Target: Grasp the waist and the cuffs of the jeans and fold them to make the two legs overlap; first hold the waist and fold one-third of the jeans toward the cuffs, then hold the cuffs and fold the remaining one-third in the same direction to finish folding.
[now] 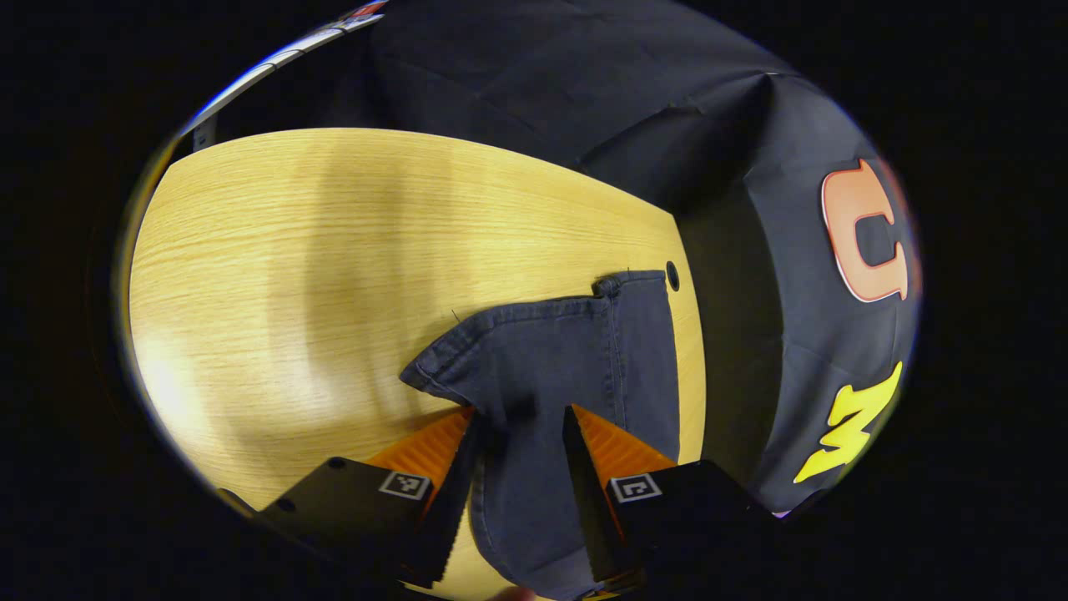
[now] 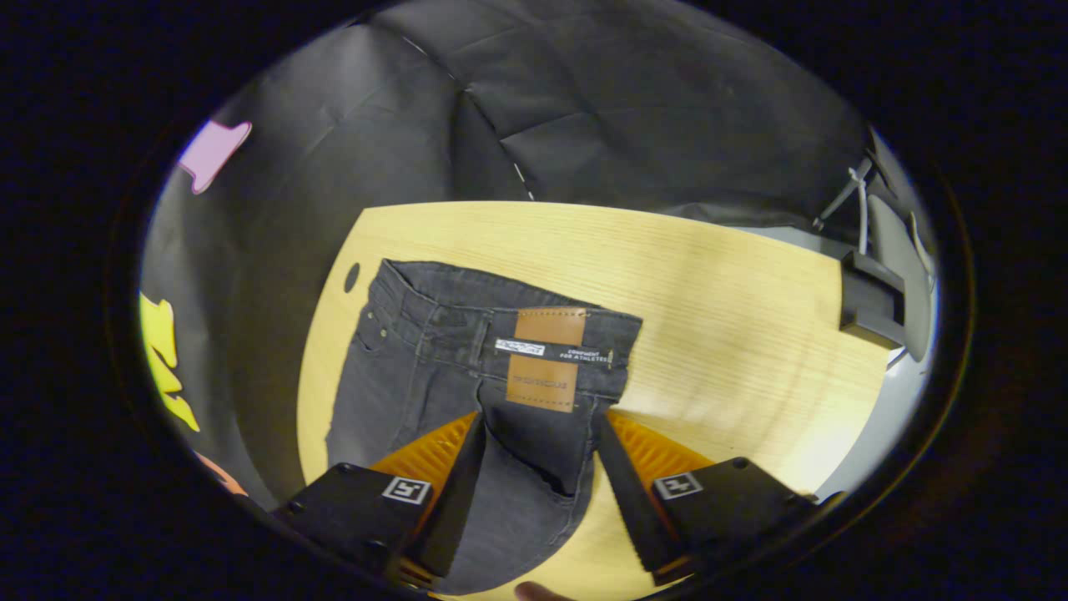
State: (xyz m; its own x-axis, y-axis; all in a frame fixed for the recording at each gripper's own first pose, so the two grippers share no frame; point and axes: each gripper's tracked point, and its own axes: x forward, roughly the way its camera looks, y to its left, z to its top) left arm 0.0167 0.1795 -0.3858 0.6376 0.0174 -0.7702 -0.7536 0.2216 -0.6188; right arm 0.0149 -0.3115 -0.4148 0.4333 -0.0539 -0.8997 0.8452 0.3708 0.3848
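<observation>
Dark grey jeans lie flat on the light wooden table (image 1: 292,250). In the left gripper view the two cuffs (image 1: 542,334) lie just ahead, near the table's right edge. My left gripper (image 1: 521,413) is open, its fingers standing either side of the leg fabric. In the right gripper view the waist (image 2: 501,321) with its brown leather patch (image 2: 546,359) faces me. My right gripper (image 2: 541,417) is open, straddling the seat of the jeans (image 2: 534,451) just below the waistband.
A small round hole (image 1: 672,275) in the table sits by the cuffs, and a hole (image 2: 351,276) also shows beside the waist. A black box (image 2: 868,300) stands past the table's far right edge. Bare wood (image 2: 734,317) stretches right of the waist.
</observation>
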